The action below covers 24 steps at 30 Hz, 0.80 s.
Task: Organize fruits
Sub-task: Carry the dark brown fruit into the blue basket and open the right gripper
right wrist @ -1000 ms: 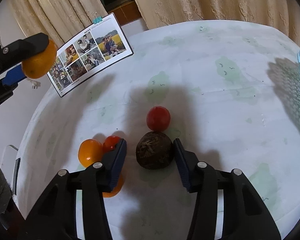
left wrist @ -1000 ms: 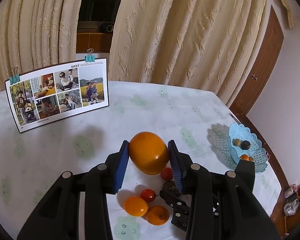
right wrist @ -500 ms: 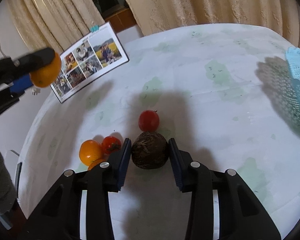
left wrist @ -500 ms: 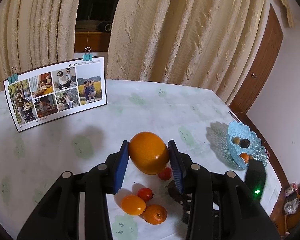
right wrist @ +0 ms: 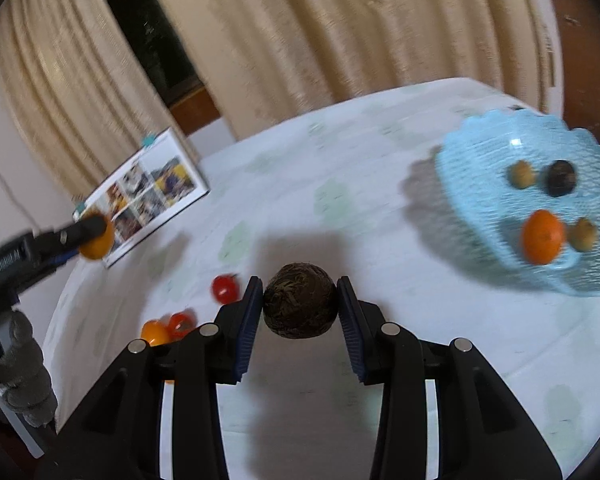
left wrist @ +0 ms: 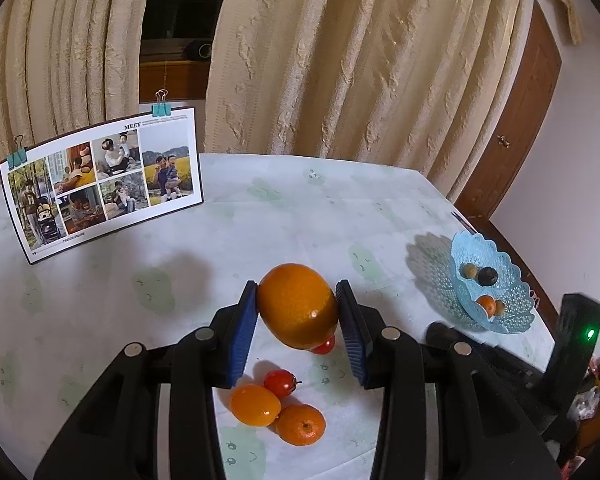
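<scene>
We see a clipped photo collage card (left wrist: 100, 188) (propped upright) on the pale-clothed counter (left wrist: 280, 216), cream curtains (left wrist: 340, 60) behind.

Orange fruit (left wrist: 298, 306), dk-brown ball (right wrist: 300, 306), lt-blue lattice basket (right wrist: 480, 184), blue pads (left wrist: 246, 336).

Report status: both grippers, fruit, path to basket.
Left gripper shut on large orange, held above table. Right gripper shut on dark brown fruit, lifted. Blue basket holds four fruits; nothing blocking it.
</scene>
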Available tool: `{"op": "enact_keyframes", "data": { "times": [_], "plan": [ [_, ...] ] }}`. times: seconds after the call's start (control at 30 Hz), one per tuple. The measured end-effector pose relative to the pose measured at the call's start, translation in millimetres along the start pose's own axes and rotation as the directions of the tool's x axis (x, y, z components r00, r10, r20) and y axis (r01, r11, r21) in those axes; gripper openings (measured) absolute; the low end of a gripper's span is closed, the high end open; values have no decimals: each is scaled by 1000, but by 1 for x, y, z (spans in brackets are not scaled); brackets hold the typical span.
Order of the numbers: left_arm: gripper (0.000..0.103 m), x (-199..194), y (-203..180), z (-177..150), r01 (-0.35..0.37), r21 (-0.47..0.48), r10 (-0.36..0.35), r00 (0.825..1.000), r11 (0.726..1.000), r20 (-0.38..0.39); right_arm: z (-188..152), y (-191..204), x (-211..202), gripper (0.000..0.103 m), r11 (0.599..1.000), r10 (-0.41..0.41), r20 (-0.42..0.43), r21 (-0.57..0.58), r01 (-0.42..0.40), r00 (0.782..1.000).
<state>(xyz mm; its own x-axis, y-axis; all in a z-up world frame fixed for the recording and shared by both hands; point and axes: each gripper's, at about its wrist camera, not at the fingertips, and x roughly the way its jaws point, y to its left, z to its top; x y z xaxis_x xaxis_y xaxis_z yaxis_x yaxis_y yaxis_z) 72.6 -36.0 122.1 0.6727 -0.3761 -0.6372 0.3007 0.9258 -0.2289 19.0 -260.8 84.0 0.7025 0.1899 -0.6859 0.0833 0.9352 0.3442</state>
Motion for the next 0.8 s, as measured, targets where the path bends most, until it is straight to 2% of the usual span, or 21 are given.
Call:
{"op": "enact_keyframes", "data": {
  "times": [0.33, 0.63, 0.7, 0.77, 0.8],
  "plan": [
    [40, 2, -9, -4, 5, 25, -5, 1000, 1000, -6, 17, -64, -44, 39, 986, -131, 118, 118, 117, 984],
    [40, 6, -20, -7, 6, 43, -6, 1000, 999, -17, 22, -121, -68, 40, 947, -274, 171, 220, 235, 946],
    [40, 7, -23, -7, 9, 46, -8, 1000, 999, -18, 21, -129, -70, 43, 941, -286, 175, 236, 241, 942],
    [40, 8, -27, -8, 10, 50, -9, 1000, 999, -20, 18, -133, -73, 52, 936, -301, 189, 247, 251, 935],
    [40, 8, -29, -8, 10, 53, -9, 1000, 999, -21, 17, -133, -74, 52, 934, -305, 194, 249, 254, 932]
  ]
}}
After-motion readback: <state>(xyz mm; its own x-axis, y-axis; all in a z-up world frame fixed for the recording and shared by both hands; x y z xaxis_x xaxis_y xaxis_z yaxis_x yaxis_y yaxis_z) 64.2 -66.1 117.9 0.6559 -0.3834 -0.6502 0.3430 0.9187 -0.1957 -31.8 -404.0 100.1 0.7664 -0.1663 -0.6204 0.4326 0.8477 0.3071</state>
